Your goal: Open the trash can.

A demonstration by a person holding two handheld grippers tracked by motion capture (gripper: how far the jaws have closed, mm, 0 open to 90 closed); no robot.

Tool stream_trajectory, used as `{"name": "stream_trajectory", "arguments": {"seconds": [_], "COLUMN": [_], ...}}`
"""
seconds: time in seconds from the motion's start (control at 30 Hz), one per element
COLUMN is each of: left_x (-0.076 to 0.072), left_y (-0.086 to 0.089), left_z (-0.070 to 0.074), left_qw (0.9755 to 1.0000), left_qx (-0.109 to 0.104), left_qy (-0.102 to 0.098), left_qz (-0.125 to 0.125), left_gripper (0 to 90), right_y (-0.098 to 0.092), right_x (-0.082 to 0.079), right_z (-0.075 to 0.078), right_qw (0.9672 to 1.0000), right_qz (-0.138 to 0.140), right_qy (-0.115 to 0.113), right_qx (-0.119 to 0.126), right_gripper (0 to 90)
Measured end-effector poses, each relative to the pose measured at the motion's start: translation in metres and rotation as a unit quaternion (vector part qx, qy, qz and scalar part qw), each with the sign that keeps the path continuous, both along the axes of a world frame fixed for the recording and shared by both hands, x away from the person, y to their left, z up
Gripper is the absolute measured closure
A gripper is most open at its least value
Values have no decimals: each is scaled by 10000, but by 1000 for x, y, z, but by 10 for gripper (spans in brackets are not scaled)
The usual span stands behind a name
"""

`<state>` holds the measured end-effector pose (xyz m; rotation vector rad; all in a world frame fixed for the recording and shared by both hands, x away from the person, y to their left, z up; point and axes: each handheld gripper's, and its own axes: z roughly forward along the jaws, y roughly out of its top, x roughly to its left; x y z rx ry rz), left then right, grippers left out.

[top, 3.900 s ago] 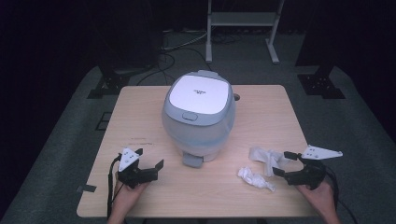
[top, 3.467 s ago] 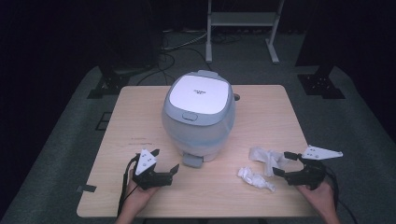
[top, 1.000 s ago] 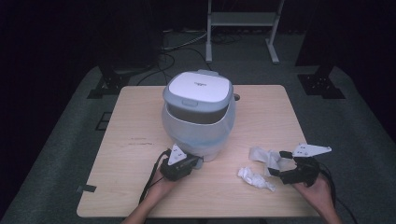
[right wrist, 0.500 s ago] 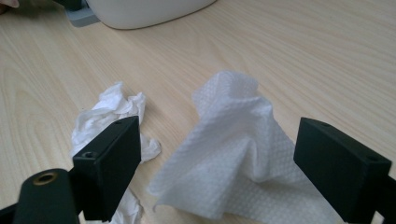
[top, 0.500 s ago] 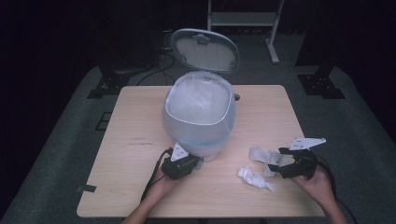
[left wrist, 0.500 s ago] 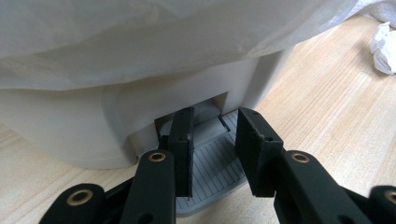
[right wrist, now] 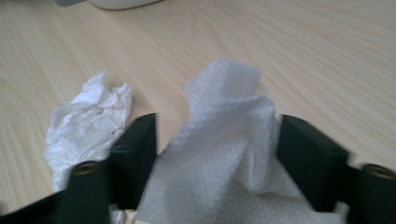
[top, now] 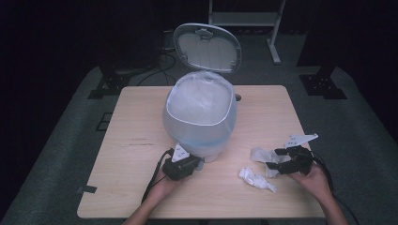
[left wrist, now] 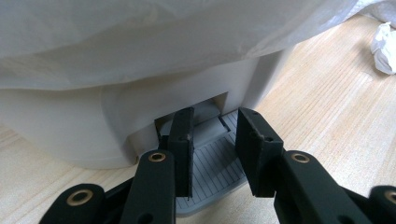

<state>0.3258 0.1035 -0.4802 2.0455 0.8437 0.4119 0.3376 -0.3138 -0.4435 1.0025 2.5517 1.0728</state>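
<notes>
Nearest the table's front edge: left hand (top: pixel 162 187) and right hand (top: pixel 317 180), each entered from below and wrapped round a gripper. Left gripper (top: pixel 199 164) laid low against the foot of the pedal bin (top: pixel 199 136); in the left gripper view (left wrist: pixel 212 126) jaws drawn nearly together, a slim gap left between them, nothing clamped, tips set down on the ribbed grey pedal (left wrist: pixel 210 172) where it entered the recess in the bin's base. Right gripper (top: pixel 272 160) held well apart from the left one, toward the table's right side, over a loose white paper tissue (top: pixel 260 153); in the right gripper view (right wrist: pixel 217 140) jaws just been closing, tissue (right wrist: pixel 224 154) bunched up between them, pads (right wrist: pixel 140 149) close at its two sides, no firm squeeze to be made out. Just beside, on the left gripper's side: second tissue, crumpled into a ball (top: pixel 256 179), lain on the bare wood, also recorded at the left edge of the right gripper view (right wrist: pixel 88 126), not touched. Pale wooden table (top: pixel 131 122) under all items. Mid-table: bin stood upright, mouth uncovered, lined with a thin translucent bag (top: pixel 199 98) folded over the rim and hung down the outside (left wrist: pixel 163 37). Behind the mouth: oval lid (top: pixel 206 47) raised on its rear hinge, underside turned toward the person. Farthest: dark floor with trailing cables (top: pixel 164 56).
</notes>
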Motion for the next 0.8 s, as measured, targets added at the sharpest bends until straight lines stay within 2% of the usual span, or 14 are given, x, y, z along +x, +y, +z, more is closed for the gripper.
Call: {"name": "stream_trajectory", "arguments": {"seconds": [0.1, 0.13, 0.17, 0.2, 0.23, 0.27, 0.3, 0.33, 0.37, 0.53, 0.57, 0.8], "left_x": [0, 0, 0, 0, 0, 0, 0, 0, 0, 0, 0, 0], "left_y": [0, 0, 0, 0, 0, 0, 0, 0, 0, 0, 0, 0], "left_z": [0, 0, 0, 0, 0, 0, 0, 0, 0, 0, 0, 0], "left_qw": [10000, 10000, 10000, 10000, 10000, 10000, 10000, 10000, 10000, 10000, 10000, 10000], "left_qx": [-6, -3, -8, -3, -5, -5, -8, -12, -9, -13, -15, -20], "left_qy": [7, 6, 12, 4, 7, 7, 10, 14, 12, 13, 13, 19], "left_qz": [5, 3, 7, 5, 6, 6, 6, 9, 11, 14, 15, 15], "left_gripper": [677, 677, 677, 677, 677, 677, 677, 677, 677, 677, 677, 677], "right_y": [0, 0, 0, -1, -1, -1, -2, -2, -3, -5, -6, -6], "right_x": [2, 2, 2, 3, 3, 3, 3, 3, 3, 2, 2, 1], "right_z": [-3, -3, -4, -6, -7, -7, -7, -7, -7, -6, -3, 9], "right_qw": [10000, 10000, 10000, 9999, 9999, 9999, 9998, 9998, 9996, 9991, 9988, 9975], "right_qz": [9, 9, 4, 24, 34, 34, 43, 43, 68, 50, 45, 88], "right_qy": [82, 82, 66, 131, 142, 142, 215, 215, 239, 302, 298, 284], "right_qx": [3, 3, -13, -23, -3, -3, 39, 39, 124, 296, 396, 642], "right_gripper": [534, 534, 572, 664, 700, 700, 786, 786, 843, 868, 873, 875]}}
